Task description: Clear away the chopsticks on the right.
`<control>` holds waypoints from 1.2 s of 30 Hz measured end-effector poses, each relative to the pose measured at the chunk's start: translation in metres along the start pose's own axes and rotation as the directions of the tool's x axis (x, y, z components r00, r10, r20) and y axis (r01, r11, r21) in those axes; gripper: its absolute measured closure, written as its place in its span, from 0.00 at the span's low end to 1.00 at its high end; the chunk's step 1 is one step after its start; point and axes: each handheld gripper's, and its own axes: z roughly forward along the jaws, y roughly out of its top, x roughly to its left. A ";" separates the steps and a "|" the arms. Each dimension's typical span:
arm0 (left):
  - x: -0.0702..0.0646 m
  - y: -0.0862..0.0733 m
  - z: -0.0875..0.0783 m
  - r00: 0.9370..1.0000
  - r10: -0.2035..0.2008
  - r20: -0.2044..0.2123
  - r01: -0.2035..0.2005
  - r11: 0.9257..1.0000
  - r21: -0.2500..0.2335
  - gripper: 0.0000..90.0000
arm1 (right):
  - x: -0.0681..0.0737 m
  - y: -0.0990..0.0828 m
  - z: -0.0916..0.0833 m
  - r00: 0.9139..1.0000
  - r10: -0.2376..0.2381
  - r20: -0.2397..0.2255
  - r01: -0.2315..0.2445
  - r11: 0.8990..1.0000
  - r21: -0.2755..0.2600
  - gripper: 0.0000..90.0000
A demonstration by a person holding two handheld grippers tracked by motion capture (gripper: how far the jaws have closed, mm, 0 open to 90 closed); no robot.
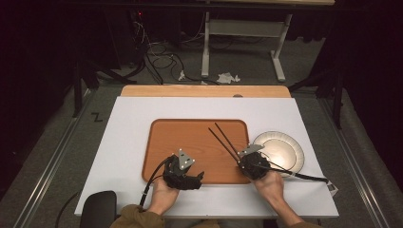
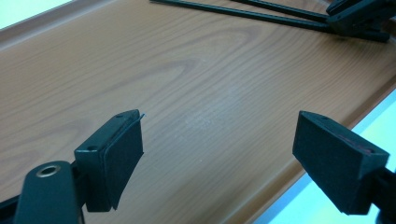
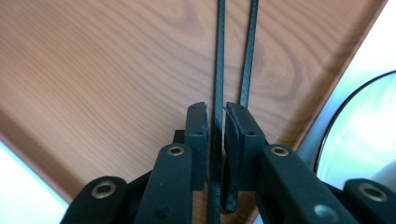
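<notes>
Two thin black chopsticks (image 1: pixel 223 140) lie slanted over the right part of a wooden tray (image 1: pixel 190 137), tips pointing far-left. My right gripper (image 1: pixel 241 160) is shut on their near ends at the tray's right edge. In the right gripper view, one chopstick (image 3: pixel 220 56) runs between the pads of the right gripper (image 3: pixel 215 116), and the other (image 3: pixel 250 56) passes under the right-hand jaw. My left gripper (image 1: pixel 200 176) hovers over the tray's near edge, open, with nothing between its fingers. The left gripper view has its pads (image 2: pixel 116 158) wide apart above bare tray (image 2: pixel 187 70), with the chopsticks (image 2: pixel 261 14) farther off.
A round silvery plate (image 1: pixel 280 151) sits on the white tabletop (image 1: pixel 128 137) just right of the tray, beside the right gripper; its rim (image 3: pixel 364 130) is close in the right gripper view. A cable trails from each gripper toward the person.
</notes>
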 end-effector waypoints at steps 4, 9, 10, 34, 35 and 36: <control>0.000 0.000 0.000 1.000 0.003 0.000 -0.003 1.000 0.002 0.18 | 0.002 0.000 -0.002 1.000 -0.015 -0.027 0.014 1.000 -0.024 0.93; 0.000 0.000 0.000 1.000 0.002 -0.001 -0.002 1.000 0.003 0.18 | 0.005 -0.001 0.002 0.997 -0.041 -0.060 0.040 0.999 -0.002 0.95; 0.000 0.000 0.000 1.000 0.002 0.000 -0.002 1.000 0.003 0.18 | 0.005 -0.001 0.004 0.997 -0.045 -0.060 0.046 0.999 0.010 0.96; 0.000 0.000 -0.004 1.000 0.000 0.001 0.000 1.000 -0.008 0.18 | -0.003 -0.007 -0.021 0.995 -0.024 -0.099 0.016 0.997 -0.080 0.85; 0.000 0.000 -0.004 1.000 0.000 0.002 0.000 1.000 -0.007 0.18 | -0.004 -0.007 -0.025 0.994 -0.026 -0.108 0.017 0.996 -0.085 0.85; 0.000 0.000 -0.004 1.000 0.001 0.002 -0.001 1.000 -0.007 0.18 | -0.004 -0.008 -0.027 0.993 -0.023 -0.113 0.012 0.996 -0.094 0.84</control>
